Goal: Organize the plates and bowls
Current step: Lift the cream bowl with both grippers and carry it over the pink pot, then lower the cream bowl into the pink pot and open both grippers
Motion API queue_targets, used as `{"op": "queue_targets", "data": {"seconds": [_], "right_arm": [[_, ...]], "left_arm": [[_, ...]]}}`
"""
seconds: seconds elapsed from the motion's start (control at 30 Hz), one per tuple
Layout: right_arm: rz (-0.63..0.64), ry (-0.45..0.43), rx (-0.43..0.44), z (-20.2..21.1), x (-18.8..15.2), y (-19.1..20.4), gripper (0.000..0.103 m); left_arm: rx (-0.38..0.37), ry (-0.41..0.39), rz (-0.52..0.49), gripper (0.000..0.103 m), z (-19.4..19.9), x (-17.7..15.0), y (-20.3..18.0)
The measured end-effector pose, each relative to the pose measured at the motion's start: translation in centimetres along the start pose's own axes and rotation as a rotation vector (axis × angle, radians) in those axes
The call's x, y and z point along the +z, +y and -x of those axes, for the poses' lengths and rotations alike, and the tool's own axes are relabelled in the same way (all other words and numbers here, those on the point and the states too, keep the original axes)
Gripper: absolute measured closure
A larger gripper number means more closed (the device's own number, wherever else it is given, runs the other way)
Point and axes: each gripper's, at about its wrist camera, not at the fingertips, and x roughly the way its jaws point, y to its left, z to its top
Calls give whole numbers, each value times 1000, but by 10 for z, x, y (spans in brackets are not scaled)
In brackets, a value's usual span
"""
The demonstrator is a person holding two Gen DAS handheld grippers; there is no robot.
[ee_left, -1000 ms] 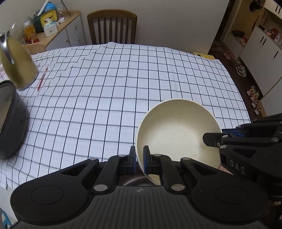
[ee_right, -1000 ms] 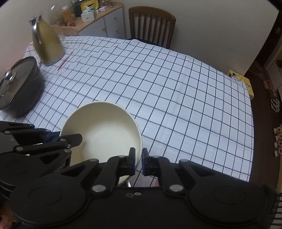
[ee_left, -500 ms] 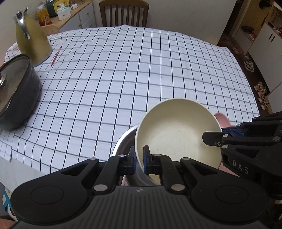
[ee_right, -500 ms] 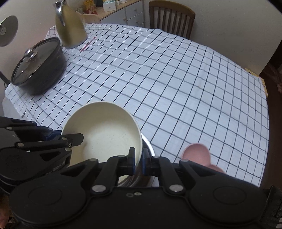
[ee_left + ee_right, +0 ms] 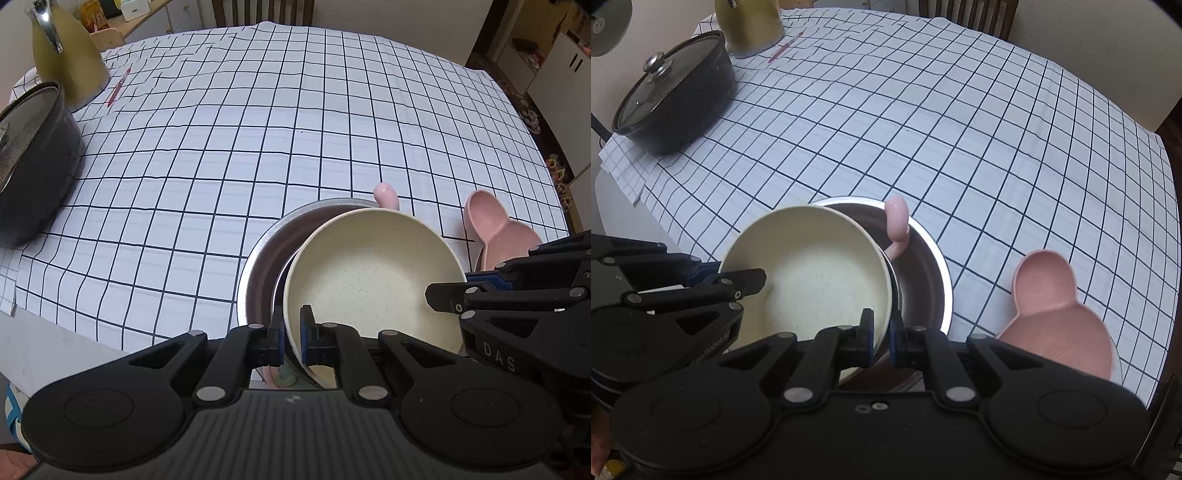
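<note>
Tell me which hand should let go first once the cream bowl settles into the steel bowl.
Probably the right gripper: it pinches the round cream bowl's rim over the shiny steel bowl, while the left gripper grips the outer edge.

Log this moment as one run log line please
left gripper: shut on cream bowl rim | right gripper: shut on same bowl | bowl: tilted over steel bowl | pink dish: beside, on tablecloth

Ahead of the jaws spreads a round table under a white, black-checked cloth (image 5: 295, 122); beyond its far edge a brown wooden slatted chair (image 5: 264, 11), pale wall (image 5: 399, 18), white cabinets (image 5: 561, 62) off right
</note>
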Motion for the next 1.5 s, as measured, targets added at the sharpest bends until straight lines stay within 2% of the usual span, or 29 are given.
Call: {"op": "queue_targets", "data": {"seconds": [0.47, 0.6, 0.9, 1.03, 1.13, 1.23, 1.5], "right_arm": [[-5, 2, -1, -12, -1, 0, 93], [-7, 6, 19, -12, 0, -1, 84], [8, 10, 55, -12, -1, -7, 80], [17, 1, 82, -5, -4, -12, 71], [29, -16, 95, 4, -8, -15, 68], [32, -43, 109, 16, -13, -19, 62], [41, -92, 137, 40, -29, -26, 53]], "left_arm": [[1, -14, -12, 96, -10, 2, 1], [-5, -10, -22, 96, -10, 3, 0], [25, -6, 6, 96, -10, 0, -2], [36, -9, 39, 95, -7, -3, -3], [47, -26, 62, 94, 3, -7, -5], [26, -45, 89, 94, 16, -11, -10], [29, -113, 107, 94, 46, -20, -26]]}}
